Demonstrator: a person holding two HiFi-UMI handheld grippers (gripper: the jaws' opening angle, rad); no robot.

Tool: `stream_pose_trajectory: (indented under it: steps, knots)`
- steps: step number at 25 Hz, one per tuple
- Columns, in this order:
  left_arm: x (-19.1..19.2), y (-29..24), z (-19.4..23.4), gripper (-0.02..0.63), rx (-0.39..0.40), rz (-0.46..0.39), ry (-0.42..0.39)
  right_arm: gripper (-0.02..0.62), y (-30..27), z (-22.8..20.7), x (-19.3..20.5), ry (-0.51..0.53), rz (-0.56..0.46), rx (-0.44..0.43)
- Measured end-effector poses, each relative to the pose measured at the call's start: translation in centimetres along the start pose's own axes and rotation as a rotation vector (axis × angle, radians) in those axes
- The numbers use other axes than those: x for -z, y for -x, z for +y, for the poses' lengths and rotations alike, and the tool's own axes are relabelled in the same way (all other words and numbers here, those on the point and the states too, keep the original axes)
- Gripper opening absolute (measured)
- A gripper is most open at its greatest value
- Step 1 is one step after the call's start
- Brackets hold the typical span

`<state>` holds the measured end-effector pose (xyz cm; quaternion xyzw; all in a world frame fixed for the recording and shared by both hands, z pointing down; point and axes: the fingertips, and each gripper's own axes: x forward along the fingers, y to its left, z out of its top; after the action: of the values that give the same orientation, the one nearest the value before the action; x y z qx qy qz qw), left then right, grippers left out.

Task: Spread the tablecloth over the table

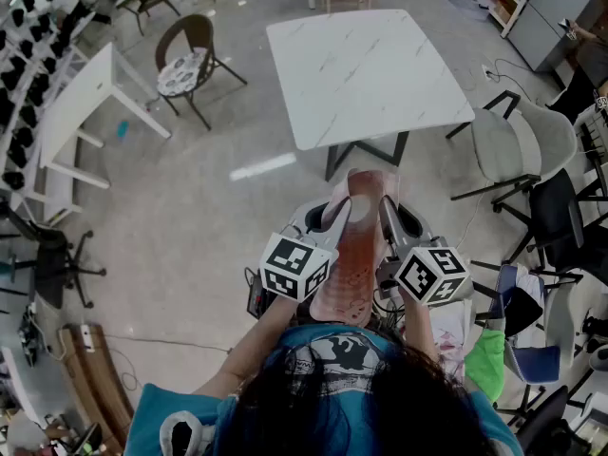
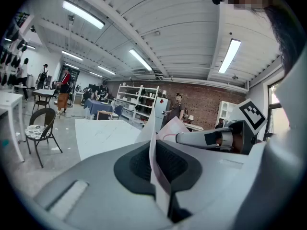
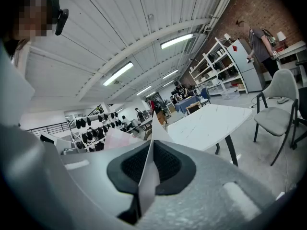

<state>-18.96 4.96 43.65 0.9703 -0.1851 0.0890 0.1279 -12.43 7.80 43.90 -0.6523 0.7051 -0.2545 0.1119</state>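
A reddish-pink tablecloth point(image 1: 353, 255) hangs bunched between my two grippers, close to my body. My left gripper point(image 1: 332, 218) is shut on one edge of it, and my right gripper point(image 1: 391, 215) is shut on another edge just beside it. In the left gripper view a thin fold of cloth point(image 2: 158, 176) stands pinched between the pads of the left gripper point(image 2: 154, 150). The right gripper view shows the same for the right gripper point(image 3: 151, 150), with a cloth edge point(image 3: 147, 186) between its pads. The bare white marble-top table point(image 1: 366, 69) stands ahead of me, a step away.
A wicker chair point(image 1: 190, 55) stands left of the table and a grey chair point(image 1: 518, 141) right of it. A white bench point(image 1: 81, 112) is at far left. Black office chairs point(image 1: 560, 217) and clutter crowd the right side. Cables lie on the floor near my feet.
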Motion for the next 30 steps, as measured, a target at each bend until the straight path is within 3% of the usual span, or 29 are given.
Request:
stream_pose_trajectory:
  steps: [17,22,30]
  knots:
    - [0.0,-0.3,-1.1,0.023,0.026,0.003,-0.006,0.003,1.5,-2.0,-0.4,-0.038,-0.016,0.039]
    - [-2.6,-1.4,-0.6,0.023,0.048,-0.047,0.019,0.003,3.2,-4.5,-4.5,-0.066,-0.091,0.056]
    - [-9.7,-3.5,-1.3,0.023,0.12,-0.163,-0.012,0.003,7.6,-6.9,-13.6,-0.105,-0.274,0.041]
